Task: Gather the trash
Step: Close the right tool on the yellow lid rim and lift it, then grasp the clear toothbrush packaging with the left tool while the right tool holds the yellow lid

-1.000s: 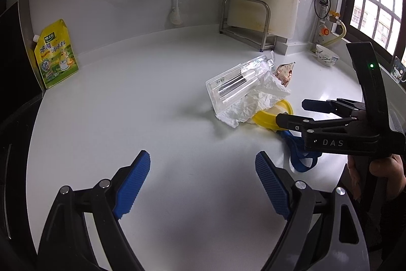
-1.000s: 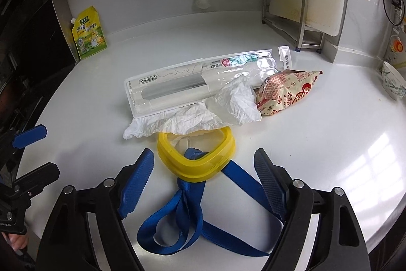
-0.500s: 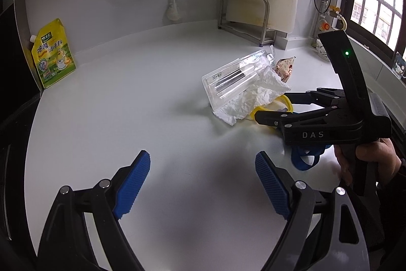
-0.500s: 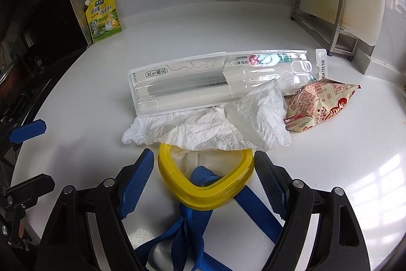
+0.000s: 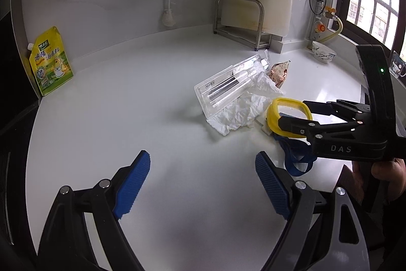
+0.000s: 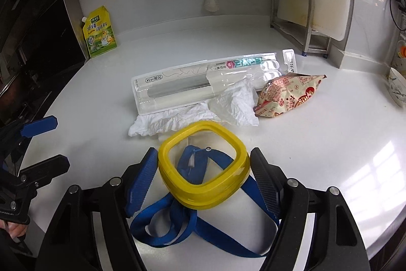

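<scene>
The yellow ring [image 6: 203, 166] with its blue strap [image 6: 177, 227] sits between the 2 blue pads of the right gripper [image 6: 203, 175], which is pinching it by its 2 outer walls. The left wrist view shows the ring raised a little off the counter [image 5: 127, 106] while the strap hangs below and trails on the surface. Grasping the stiff ring rather than the limp strap looks sensible: the rim gives the pads something firm to bear on, and the strap simply follows.

Just beyond the ring lies the rest of the trash, bunched in 1 heap. A crumpled tissue [image 6: 192, 113] touches the ring's far edge and partly overlaps a long clear package [image 6: 203, 78]. A snack wrapper [image 6: 289, 93] rests against the package's right end. Their closeness should make later picks short, but the tissue could drag along if the ring snags it.

The left gripper [image 5: 200, 184] hovers over bare counter nearer the camera, its fingers spread wide and holding nothing, well apart from the heap. I judge it is waiting its turn.

Farther out, a green-yellow pouch [image 5: 50, 65] leans against the wall, a metal rack [image 5: 241, 19] stands at the back, and a bowl [image 5: 323, 52] sits by the window. No bin is visible, so where the ring goes is unclear.
</scene>
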